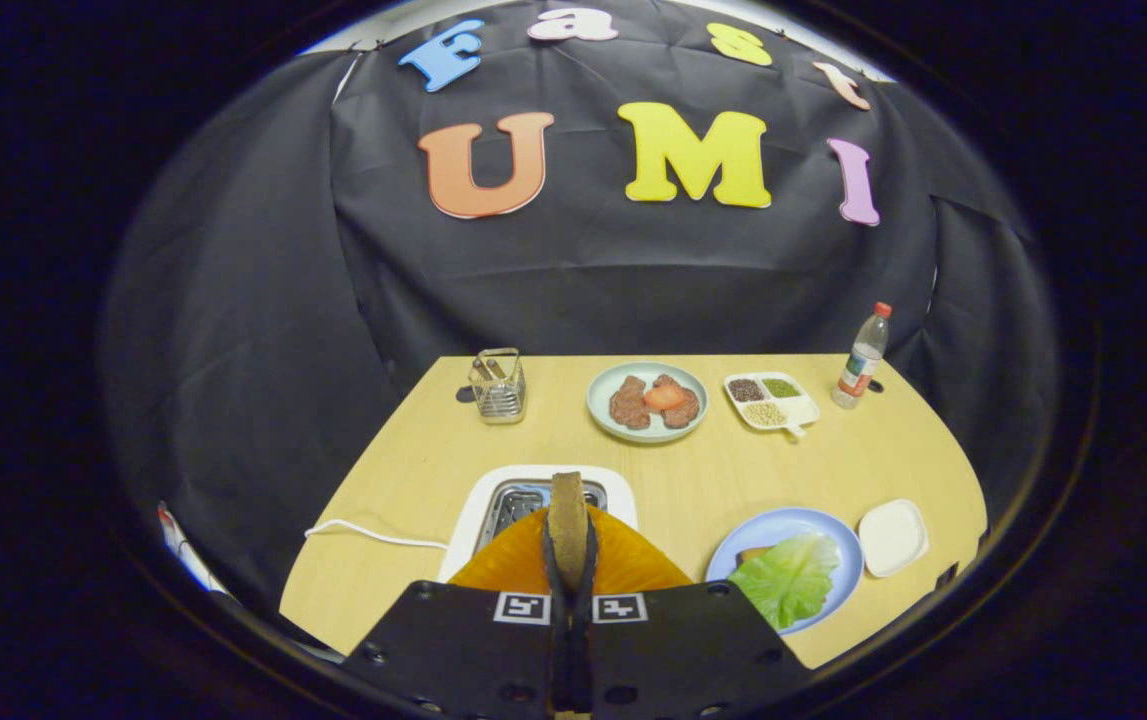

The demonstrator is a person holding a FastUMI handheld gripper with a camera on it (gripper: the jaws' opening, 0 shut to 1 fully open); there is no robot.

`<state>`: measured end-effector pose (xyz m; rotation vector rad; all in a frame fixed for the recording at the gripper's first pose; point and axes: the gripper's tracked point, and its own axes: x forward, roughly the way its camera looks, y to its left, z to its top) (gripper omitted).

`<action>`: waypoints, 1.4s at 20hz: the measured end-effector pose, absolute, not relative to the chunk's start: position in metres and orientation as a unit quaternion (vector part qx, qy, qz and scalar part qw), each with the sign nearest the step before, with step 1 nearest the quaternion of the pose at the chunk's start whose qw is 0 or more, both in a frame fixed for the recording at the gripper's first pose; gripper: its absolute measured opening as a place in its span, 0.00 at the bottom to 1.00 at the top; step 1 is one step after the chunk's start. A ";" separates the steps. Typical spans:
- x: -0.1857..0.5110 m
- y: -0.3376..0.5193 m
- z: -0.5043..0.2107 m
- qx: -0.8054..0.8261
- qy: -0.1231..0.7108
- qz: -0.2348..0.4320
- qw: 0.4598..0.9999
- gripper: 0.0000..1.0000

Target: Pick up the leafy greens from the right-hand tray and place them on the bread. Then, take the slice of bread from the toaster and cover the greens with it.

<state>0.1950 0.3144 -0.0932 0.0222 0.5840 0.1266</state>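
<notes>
We look out over a pale wooden table [693,480] set against the booth's dark cloth wall. Nearest to us on it sits the white toaster [493,495], its metal slots open upward and a white cord [363,533] trailing off its left side. Our gripper [569,560] is clenched on the slice of bread [567,520], which stands on edge, crust up, pinched between both fingers just above the toaster's slots. To the right of the fingers lies a blue plate [828,535] carrying the leafy greens [788,578], which rest on another piece of bread [751,553] of which we see just a corner at the leaf's left edge. Just beside that plate, further right, is a small white tray [892,536]. Beyond the toaster, at the far side of the table, we see a pale green plate [605,400] holding meat patties and something red, a divided white dish [803,410] of grains to its right, a wire holder [498,388] to its left, and a small bottle [862,358] with a red cap at the far right.
</notes>
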 end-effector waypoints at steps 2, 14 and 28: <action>0.191 0.313 -0.076 0.020 0.284 0.066 0.956 0.01; 0.145 0.279 0.016 0.024 0.195 0.074 0.978 0.00; 0.182 0.183 -0.071 0.026 0.210 0.039 0.977 0.00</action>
